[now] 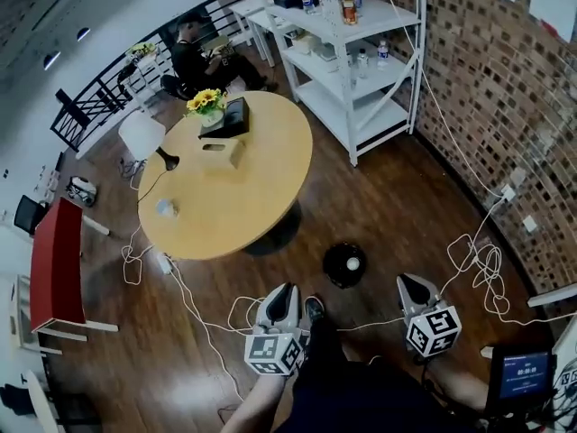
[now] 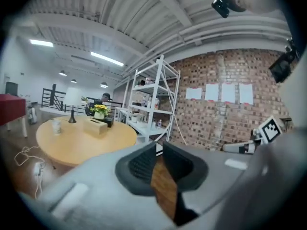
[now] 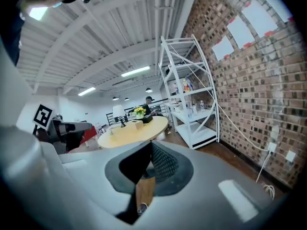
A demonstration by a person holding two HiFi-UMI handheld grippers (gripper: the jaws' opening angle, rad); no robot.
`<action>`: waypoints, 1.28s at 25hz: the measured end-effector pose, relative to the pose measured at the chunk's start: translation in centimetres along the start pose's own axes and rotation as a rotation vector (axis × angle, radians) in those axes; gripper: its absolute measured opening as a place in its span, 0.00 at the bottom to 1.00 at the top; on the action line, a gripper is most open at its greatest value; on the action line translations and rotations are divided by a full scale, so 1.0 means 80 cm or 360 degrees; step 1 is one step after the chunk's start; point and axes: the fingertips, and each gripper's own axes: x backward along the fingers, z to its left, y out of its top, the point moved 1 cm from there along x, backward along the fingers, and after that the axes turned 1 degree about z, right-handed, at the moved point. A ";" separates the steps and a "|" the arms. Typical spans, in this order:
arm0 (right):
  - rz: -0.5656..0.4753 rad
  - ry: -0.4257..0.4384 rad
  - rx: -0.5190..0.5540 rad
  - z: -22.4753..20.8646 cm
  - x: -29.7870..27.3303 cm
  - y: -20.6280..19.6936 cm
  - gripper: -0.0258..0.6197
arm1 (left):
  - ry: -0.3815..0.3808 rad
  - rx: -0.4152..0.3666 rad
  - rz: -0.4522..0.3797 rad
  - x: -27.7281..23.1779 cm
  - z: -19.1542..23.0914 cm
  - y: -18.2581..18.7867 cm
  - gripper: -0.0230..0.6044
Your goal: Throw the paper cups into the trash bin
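In the head view the black trash bin [image 1: 332, 275] stands on the floor just beside the round tabletop [image 1: 261, 161]. A white thing [image 1: 352, 263] inside it is probably a cup already thrown. One paper cup [image 1: 167, 208] sits on the tabletop, well apart from the bin, to its left. The left gripper [image 1: 285, 291] and right gripper [image 1: 410, 285] flank the bin, likely held clear of it because they carry nothing. The left gripper view shows jaws slightly parted and empty, aimed toward that cup. The right gripper view shows jaws closed together on nothing.
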 end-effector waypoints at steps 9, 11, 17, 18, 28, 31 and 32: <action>-0.0031 0.0100 0.0034 0.034 0.121 -0.023 0.06 | 0.0059 -0.0028 -0.0036 0.128 -0.082 -0.017 0.09; -0.0041 0.0105 0.0038 0.042 0.130 -0.023 0.06 | 0.0058 0.0029 -0.0046 0.142 -0.083 -0.019 0.09; -0.0070 0.0066 0.0071 0.077 0.135 -0.023 0.06 | -0.0080 0.0075 -0.0049 0.175 -0.100 -0.038 0.10; -0.0074 0.0068 0.0066 0.086 0.133 -0.025 0.06 | -0.0105 0.0066 -0.0044 0.182 -0.100 -0.041 0.10; -0.0130 0.0223 0.0136 0.163 0.109 -0.012 0.06 | -0.0047 0.0154 0.0047 0.215 -0.035 -0.063 0.10; -0.0151 0.0223 0.0121 0.166 0.111 -0.011 0.06 | -0.0038 0.0145 0.0050 0.214 -0.030 -0.063 0.10; -0.0159 0.0224 0.0121 0.167 0.113 -0.011 0.06 | -0.0039 0.0145 0.0053 0.212 -0.030 -0.063 0.10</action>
